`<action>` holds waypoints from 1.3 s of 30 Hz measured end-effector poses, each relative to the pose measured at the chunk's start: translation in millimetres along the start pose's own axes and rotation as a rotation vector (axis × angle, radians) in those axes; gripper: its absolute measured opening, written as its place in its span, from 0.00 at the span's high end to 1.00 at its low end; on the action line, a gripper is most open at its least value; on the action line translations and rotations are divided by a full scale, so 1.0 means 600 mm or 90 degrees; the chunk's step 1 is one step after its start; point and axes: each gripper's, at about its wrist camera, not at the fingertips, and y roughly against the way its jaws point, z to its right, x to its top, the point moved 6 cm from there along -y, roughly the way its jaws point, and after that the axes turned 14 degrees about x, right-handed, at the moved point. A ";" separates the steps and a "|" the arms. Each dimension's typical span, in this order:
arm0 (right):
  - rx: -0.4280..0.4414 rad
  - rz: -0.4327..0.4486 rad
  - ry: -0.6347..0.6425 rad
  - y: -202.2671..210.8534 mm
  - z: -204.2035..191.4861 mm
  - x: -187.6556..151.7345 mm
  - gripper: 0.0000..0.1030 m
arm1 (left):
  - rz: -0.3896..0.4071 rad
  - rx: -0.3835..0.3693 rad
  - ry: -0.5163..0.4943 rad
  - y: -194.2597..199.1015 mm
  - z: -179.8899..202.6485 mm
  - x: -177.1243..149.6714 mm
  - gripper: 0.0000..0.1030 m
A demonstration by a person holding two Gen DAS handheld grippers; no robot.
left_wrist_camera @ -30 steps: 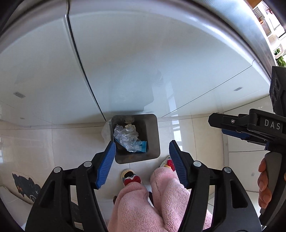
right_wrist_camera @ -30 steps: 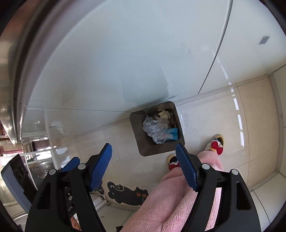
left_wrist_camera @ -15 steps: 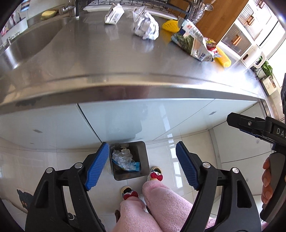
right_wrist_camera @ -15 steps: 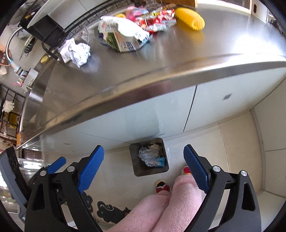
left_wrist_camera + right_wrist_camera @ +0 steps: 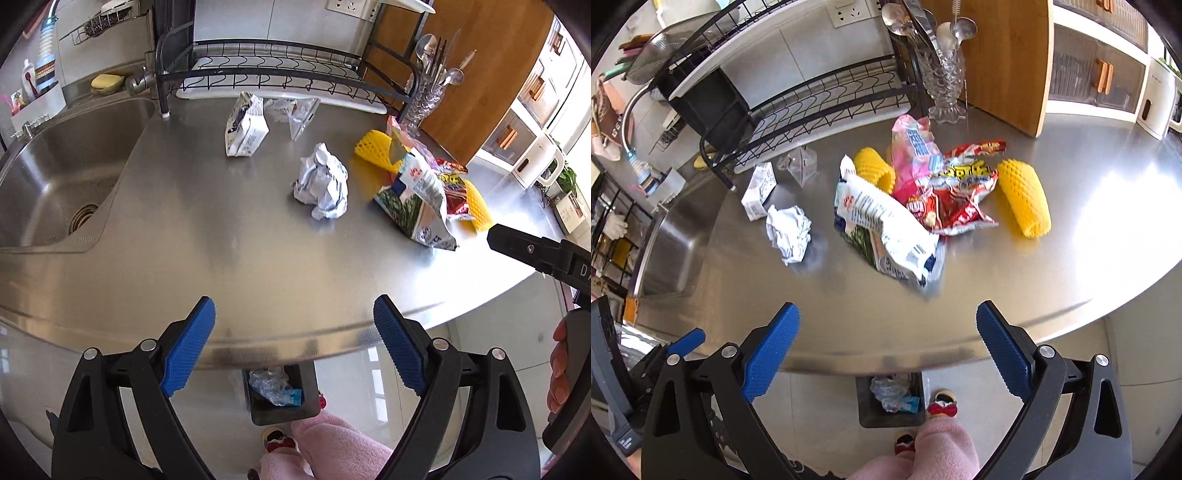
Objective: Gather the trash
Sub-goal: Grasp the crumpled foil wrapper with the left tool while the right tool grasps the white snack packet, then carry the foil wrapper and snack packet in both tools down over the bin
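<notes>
Trash lies on the steel counter (image 5: 221, 266): a crumpled white paper (image 5: 322, 182) (image 5: 788, 229), a small carton (image 5: 245, 125) (image 5: 759, 191), a white-green bag (image 5: 417, 201) (image 5: 886, 229), a red snack wrapper (image 5: 956, 192), a pink wrapper (image 5: 914, 147) and yellow foam nets (image 5: 1025, 197) (image 5: 375, 149). A dark bin (image 5: 282, 393) (image 5: 892, 402) on the floor below the counter edge holds plastic trash. My left gripper (image 5: 293, 345) is open and empty above the counter's front edge. My right gripper (image 5: 886, 350) is open and empty there too.
A sink (image 5: 55, 173) lies at the left. A black dish rack (image 5: 280, 70) (image 5: 812, 103) stands at the back, with a glass utensil holder (image 5: 940, 81) and a wooden board (image 5: 1008, 55). The person's pink-clad legs (image 5: 332, 446) stand by the bin.
Both grippers have risen and tilted up from above the floor bin to counter height. The counter and its trash have come into view. Both stay open and empty.
</notes>
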 end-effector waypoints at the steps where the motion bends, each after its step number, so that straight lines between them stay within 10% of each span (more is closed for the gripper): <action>1: -0.003 0.000 0.011 -0.004 0.000 0.014 0.07 | -0.001 0.003 0.003 -0.006 0.001 0.013 0.20; 7: -0.012 -0.027 0.084 -0.050 0.004 0.070 0.27 | 0.001 0.009 0.006 -0.036 0.016 0.081 0.20; 16: 0.010 -0.072 0.096 -0.106 0.025 0.089 0.32 | -0.012 0.014 -0.011 -0.099 0.049 0.150 0.21; 20: 0.015 -0.098 0.101 -0.129 0.031 0.085 0.33 | -0.034 0.010 -0.018 -0.133 0.062 0.160 0.33; 25: 0.032 -0.141 0.085 -0.160 0.045 0.065 0.62 | -0.054 -0.008 -0.030 -0.160 0.072 0.161 0.51; 39: 0.058 -0.104 0.109 -0.137 0.011 0.077 0.69 | 0.010 0.017 -0.055 -0.104 0.064 0.154 0.59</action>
